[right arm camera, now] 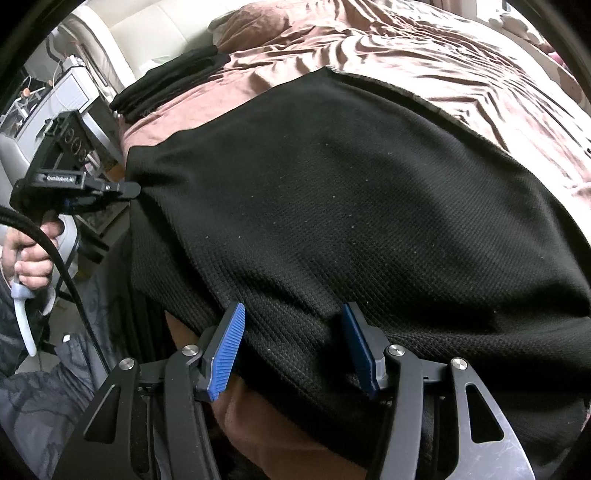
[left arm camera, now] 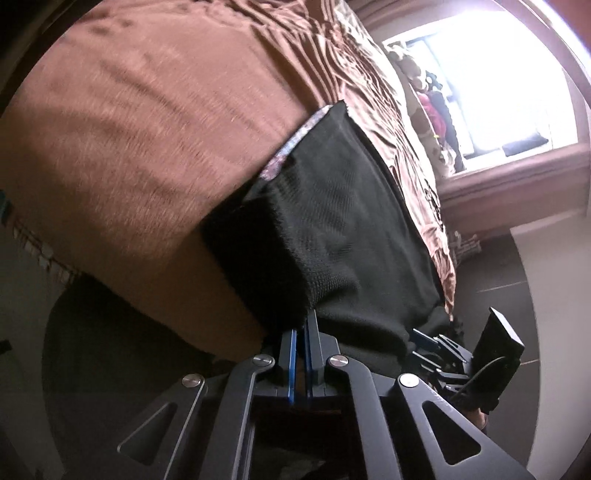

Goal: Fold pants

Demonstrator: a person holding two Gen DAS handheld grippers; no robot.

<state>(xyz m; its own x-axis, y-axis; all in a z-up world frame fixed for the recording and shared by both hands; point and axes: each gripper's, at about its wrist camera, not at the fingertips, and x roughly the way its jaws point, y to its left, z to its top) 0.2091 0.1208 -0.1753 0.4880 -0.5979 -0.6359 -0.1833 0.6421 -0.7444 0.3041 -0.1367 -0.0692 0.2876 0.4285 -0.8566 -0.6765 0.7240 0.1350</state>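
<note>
Black knit pants [right arm camera: 332, 206] lie spread over a brown bedspread [right arm camera: 461, 74], with part hanging over the near bed edge. In the left wrist view my left gripper [left arm camera: 303, 325] is shut on a corner of the pants [left arm camera: 332, 229]; the blue pads are pressed together on the fabric. The same gripper shows in the right wrist view [right arm camera: 127, 192], pinching the left edge of the pants. My right gripper [right arm camera: 293, 332] is open, its blue pads [right arm camera: 231, 343] on either side of a fold of the pants at the near edge, not closed on it.
A second stack of dark folded clothes [right arm camera: 170, 81] lies at the far left of the bed by a cream headboard [right arm camera: 155, 29]. A bright window [left arm camera: 498, 92] and a dark tiled floor [left arm camera: 498, 280] lie beyond the bed. A nightstand [right arm camera: 74, 96] stands at the left.
</note>
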